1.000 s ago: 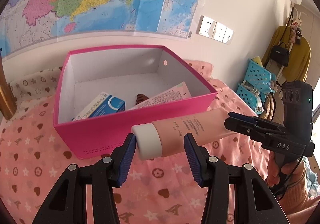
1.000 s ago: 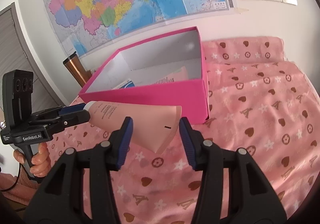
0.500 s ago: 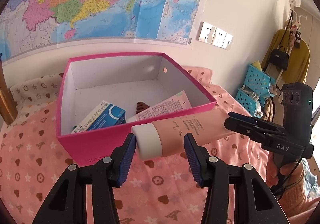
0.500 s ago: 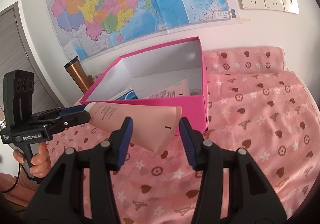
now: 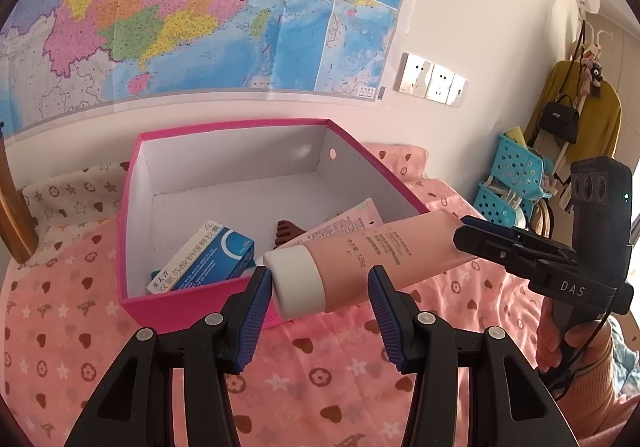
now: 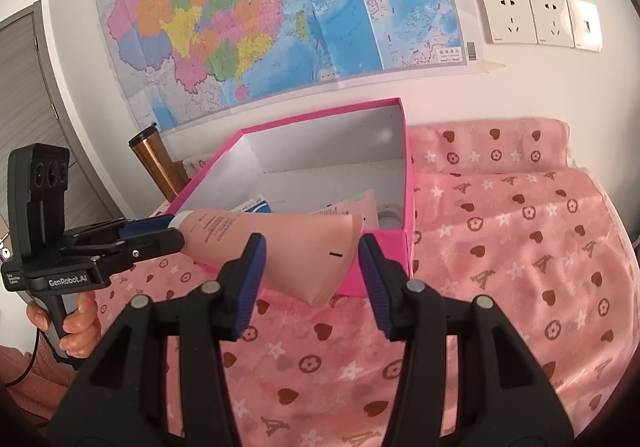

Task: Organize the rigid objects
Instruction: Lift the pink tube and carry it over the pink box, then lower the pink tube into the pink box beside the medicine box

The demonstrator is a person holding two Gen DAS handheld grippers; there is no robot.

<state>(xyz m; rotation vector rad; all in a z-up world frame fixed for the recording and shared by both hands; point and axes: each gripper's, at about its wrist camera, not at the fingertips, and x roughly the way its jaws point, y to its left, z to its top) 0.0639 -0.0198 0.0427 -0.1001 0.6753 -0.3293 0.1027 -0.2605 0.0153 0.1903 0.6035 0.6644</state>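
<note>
Your two grippers carry the pink tube (image 5: 372, 251) between them, lying nearly level in the air above the near wall of the pink box (image 5: 192, 307). Your left gripper (image 5: 318, 299) brackets the white cap (image 5: 298, 283): the left pad touches it, the right pad seems to stand just off, so I cannot tell how firmly it grips. Your right gripper (image 6: 310, 257) straddles the flat crimped tail, apparently clamping it. A blue carton (image 5: 208, 259) lies inside the box.

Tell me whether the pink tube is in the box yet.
Not yet. The pink tube hangs level above the pink box front wall, held between the left tongs and right tongs.
</note>
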